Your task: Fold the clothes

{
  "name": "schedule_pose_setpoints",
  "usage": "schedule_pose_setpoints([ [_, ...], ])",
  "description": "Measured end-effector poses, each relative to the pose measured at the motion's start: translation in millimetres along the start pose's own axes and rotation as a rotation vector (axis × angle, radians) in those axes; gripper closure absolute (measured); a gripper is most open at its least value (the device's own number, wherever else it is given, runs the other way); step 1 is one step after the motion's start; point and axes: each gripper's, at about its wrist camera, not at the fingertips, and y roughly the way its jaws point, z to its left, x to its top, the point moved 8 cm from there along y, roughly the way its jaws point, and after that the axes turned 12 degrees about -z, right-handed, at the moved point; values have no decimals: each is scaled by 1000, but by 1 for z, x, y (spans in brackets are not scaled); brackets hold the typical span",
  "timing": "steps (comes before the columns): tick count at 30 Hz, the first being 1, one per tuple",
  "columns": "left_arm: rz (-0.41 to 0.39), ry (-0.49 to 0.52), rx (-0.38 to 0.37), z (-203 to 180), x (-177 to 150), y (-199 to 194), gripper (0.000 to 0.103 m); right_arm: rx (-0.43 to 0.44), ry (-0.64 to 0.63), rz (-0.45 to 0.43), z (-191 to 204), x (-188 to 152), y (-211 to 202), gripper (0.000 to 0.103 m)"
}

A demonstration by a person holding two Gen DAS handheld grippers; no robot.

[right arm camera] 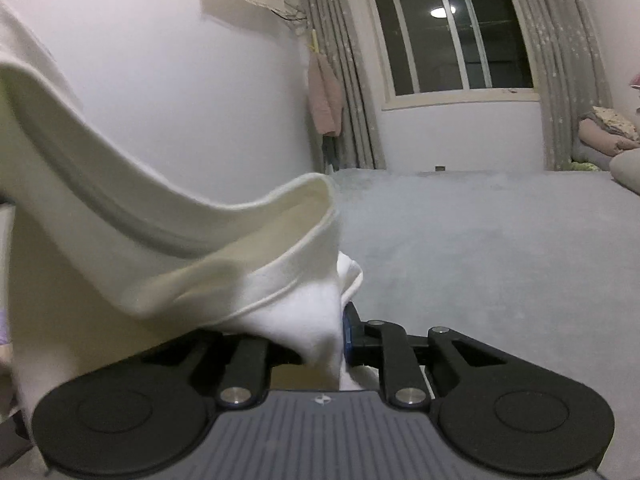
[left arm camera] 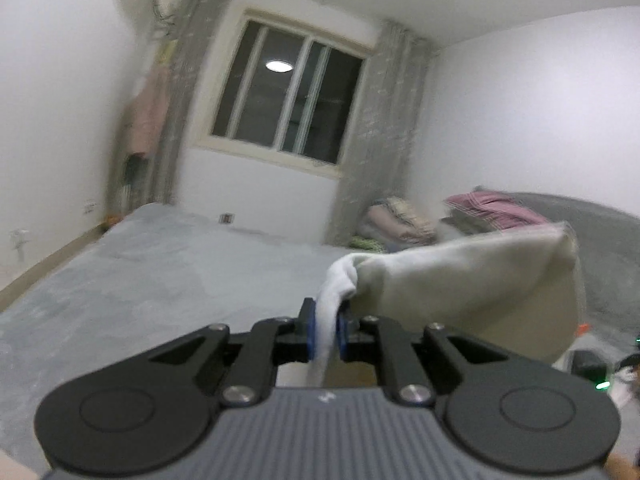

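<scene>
Left wrist grip: my left gripper (left arm camera: 326, 330) pinches a bunched white edge of the garment (left arm camera: 472, 280).
Right grip: my right gripper (right arm camera: 340, 336) clamps another edge; blue pads (right arm camera: 346, 330).
Garment: aloft between both, above the bed (right arm camera: 480, 248).
Handling: I judge it light, soft, floppy; hold hems.
Far: window (right arm camera: 452, 28), curtains (right arm camera: 348, 80).

You face white walls (right arm camera: 180, 80), a dark window (right arm camera: 448, 28) flanked by grey curtains (right arm camera: 340, 60), and a grey bed (right arm camera: 480, 240).
</scene>
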Motion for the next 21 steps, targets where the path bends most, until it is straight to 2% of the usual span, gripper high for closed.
schedule_pose_setpoints([
  [2, 23, 2, 42, 15, -11, 6, 90, -3, 2, -9, 0, 3, -2, 88],
  [4, 45, -27, 51, 26, -19, 10, 90, -15, -18, -36, -1, 8, -4, 88],
  [6, 35, -53, 39, 31, -16, 7, 91, -25, -80, -77, 5, 16, -8, 89],
  [11, -78, -156, -57, 27, 18, -11, 91, -49, -198, -231, 27, 58, -39, 90],
  [14, -157, -248, -141, 19, 44, -30, 91, -37, -212, -350, 43, 92, -71, 90],
  [17, -217, -288, -191, 15, 64, -53, 91, 12, -194, -462, 61, 125, -106, 90],
  [18, -230, -289, -196, 13, 68, -59, 91, 29, -197, -496, 68, 135, -116, 90],
  [21, -216, -213, -119, 8, 70, -56, 90, 44, -222, -538, 88, 152, -133, 90],
])
